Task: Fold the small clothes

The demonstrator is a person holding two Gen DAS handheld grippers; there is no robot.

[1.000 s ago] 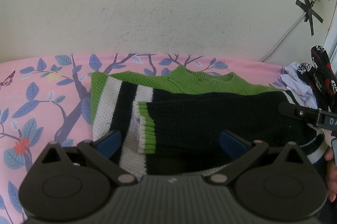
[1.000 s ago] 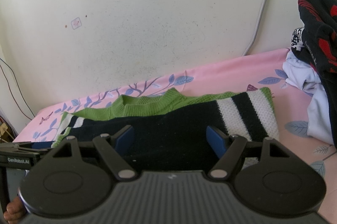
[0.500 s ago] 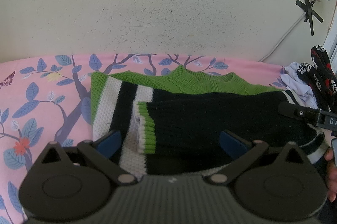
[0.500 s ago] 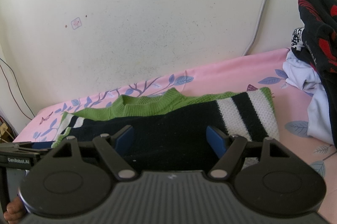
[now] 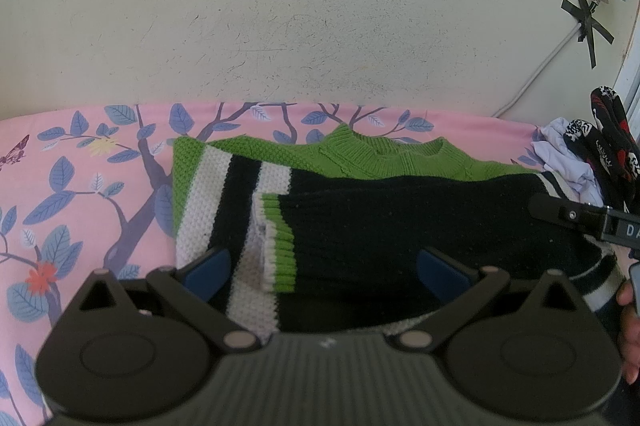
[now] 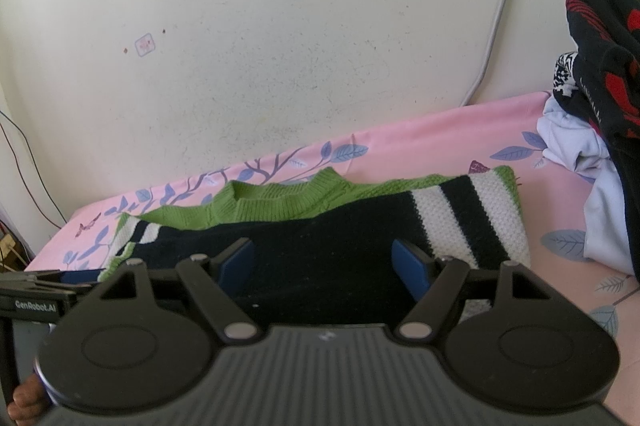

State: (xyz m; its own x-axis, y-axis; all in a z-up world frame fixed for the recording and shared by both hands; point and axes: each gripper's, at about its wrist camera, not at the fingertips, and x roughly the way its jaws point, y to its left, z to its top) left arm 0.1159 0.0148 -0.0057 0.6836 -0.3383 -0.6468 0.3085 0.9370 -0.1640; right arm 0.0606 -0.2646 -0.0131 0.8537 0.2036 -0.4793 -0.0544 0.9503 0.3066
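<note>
The green, black and white knitted sweater (image 5: 400,226) lay on the bed (image 5: 80,162), sleeves folded in. Left hand-held gripper (image 5: 324,268) and right hand-held gripper (image 6: 324,262) hovered with jaws apart. Each should pinch one hem corner evenly, then fold toward the collar.

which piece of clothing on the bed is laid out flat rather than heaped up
The green, black and white striped sweater, spread in front of both grippers. The white garment and black-and-red one are piled at the right.

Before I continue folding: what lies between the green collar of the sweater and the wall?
Only a bare strip of pink leaf-print sheet lies between the sweater and wall, shown in both wrist views.
</note>
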